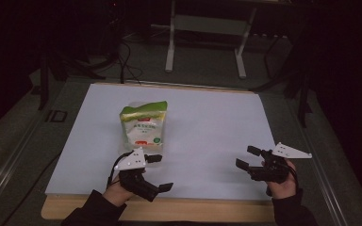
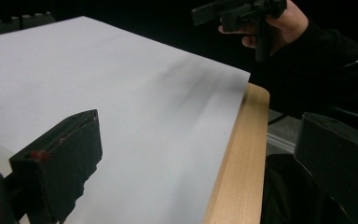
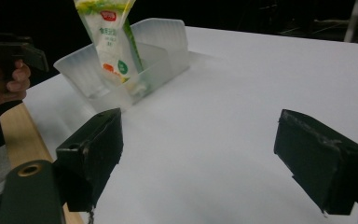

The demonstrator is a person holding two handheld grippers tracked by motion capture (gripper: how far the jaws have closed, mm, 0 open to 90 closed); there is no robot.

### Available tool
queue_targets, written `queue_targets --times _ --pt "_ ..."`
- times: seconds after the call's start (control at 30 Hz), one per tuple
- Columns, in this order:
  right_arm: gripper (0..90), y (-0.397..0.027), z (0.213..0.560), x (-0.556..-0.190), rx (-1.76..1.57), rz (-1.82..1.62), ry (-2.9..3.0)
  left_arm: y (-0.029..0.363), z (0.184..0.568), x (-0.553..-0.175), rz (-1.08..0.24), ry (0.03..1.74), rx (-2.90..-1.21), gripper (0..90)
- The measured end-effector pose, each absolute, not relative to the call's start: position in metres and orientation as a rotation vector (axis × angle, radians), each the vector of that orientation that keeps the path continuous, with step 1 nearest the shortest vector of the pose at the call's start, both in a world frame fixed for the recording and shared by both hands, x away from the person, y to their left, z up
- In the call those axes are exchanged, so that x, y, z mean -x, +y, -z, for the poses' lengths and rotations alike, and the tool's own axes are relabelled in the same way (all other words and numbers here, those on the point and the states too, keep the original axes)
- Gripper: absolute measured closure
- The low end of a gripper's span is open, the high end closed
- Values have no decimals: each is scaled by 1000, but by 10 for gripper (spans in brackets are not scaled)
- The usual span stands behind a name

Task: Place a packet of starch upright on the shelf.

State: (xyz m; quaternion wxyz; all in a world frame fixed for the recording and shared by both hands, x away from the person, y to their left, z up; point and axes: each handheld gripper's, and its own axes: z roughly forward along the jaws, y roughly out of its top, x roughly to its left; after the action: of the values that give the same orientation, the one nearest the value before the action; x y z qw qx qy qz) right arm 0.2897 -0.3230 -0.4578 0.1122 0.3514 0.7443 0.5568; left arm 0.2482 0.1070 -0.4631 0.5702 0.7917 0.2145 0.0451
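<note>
Green-and-white snack pouch [image 1: 143, 123] stands upright inside a clear plastic bin [image 3: 161, 39], on the left-centre of the white sheet covering the bench [image 1: 245, 209]. In the right gripper view the pouch leans against the bin's near wall, top edge sticking well above the rim. Judging by that, the placing looks done: pouch is in the bin, nothing else loose on the sheet, nothing in either claw. What may be left is pulling back or a fresh pick; can't tell from these frames.

Left claw [image 1: 160, 172] sits at the near-left of the bench, just in front of the bin, close to it but not touching as far as I can see. Jaws are spread wide with nothing between them; its own view looks across bare white sheet toward the wooden bench edge. Left hand [image 1: 117, 192] holds it low, forearm coming in from the near edge.

Right claw [image 1: 248, 157] is at the near-right, well apart from the bin, pointing left toward the pouch. Jaws also wide apart, empty, bare sheet between them. Right hand [image 1: 283, 183] grips it just over the sheet's right margin, grey plate on top angled to the right.
</note>
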Motion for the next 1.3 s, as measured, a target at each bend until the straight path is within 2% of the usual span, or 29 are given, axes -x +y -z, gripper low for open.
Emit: queue_targets --times 0.47,0.9,1.3 --pt "149 -309 469 -293 -1003 -1617 2236 76 478 -246 -59 448 -1891 13" --pt "149 -306 478 -293 -987 -1595 2270 63 502 -245 -91 433 -1939 13" --pt "149 -307 482 -293 -994 -1590 2280 59 511 -243 -51 387 -1937 13"
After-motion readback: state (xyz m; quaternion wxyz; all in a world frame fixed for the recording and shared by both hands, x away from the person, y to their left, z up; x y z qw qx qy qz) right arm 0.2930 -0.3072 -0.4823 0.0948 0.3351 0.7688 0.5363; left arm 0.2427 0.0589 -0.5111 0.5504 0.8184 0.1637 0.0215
